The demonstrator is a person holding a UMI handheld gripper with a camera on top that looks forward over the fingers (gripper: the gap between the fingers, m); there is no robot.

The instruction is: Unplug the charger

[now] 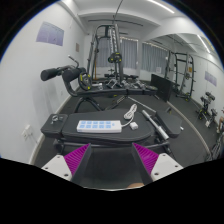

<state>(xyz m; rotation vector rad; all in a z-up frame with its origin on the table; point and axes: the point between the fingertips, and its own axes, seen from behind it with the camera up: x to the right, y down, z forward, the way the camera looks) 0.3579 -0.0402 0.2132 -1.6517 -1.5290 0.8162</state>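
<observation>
one power strip (pixel 98 125) – one white cable (pixel 132 113) – two pink pads (pixel 77 158).

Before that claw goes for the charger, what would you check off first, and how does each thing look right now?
1. Power strip in view, ahead of the claw: ok.
2. Charger found, a white plug at the strip's far end with its cable trailing away: ok.
3. Claw open, pink pads apart, nothing between them: ok.
4. Claw close enough to grip: not ok, the charger lies beyond the fingers.
5. Path clear to the charger: ok.
6. How firmly the plug sits: cannot tell.
</observation>
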